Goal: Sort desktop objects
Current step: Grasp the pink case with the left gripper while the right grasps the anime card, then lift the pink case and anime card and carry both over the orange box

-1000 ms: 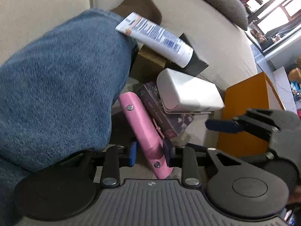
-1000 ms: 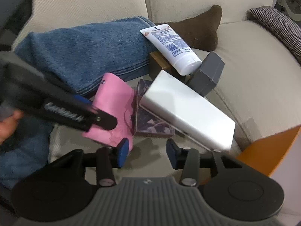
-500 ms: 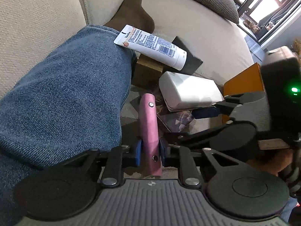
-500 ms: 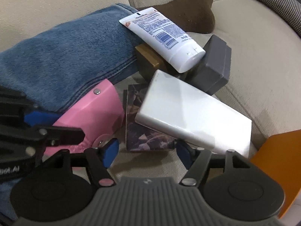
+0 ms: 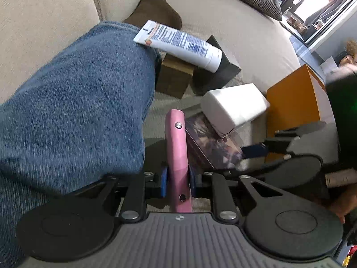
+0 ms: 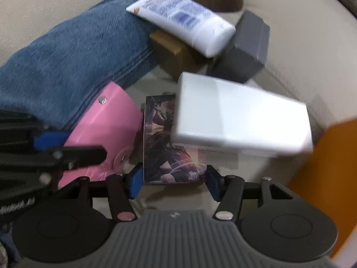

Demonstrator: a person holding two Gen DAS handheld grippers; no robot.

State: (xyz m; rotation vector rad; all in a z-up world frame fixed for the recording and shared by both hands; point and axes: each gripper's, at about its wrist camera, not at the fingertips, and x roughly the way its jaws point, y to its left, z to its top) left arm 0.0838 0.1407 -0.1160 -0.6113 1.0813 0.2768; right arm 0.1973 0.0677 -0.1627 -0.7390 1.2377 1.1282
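My left gripper (image 5: 177,184) is shut on a flat pink case (image 5: 177,154) and holds it on edge; the case also shows in the right wrist view (image 6: 107,131). My right gripper (image 6: 173,183) is open, its blue pads on either side of a dark picture card box (image 6: 169,143), apart from it as far as I can tell. A white box (image 6: 241,122) lies across the card box's far end. The card box (image 5: 212,145) and white box (image 5: 234,107) also show in the left wrist view.
A white cream tube (image 6: 183,20) rests on a brown block (image 6: 174,49) and a grey block (image 6: 247,47). A leg in blue jeans (image 5: 73,116) lies at left on the beige sofa (image 5: 245,33). An orange box (image 5: 292,105) stands at right.
My left gripper has closed on the pink case and turned it upright on its edge. My right gripper has opened wider and moved forward around the card box.
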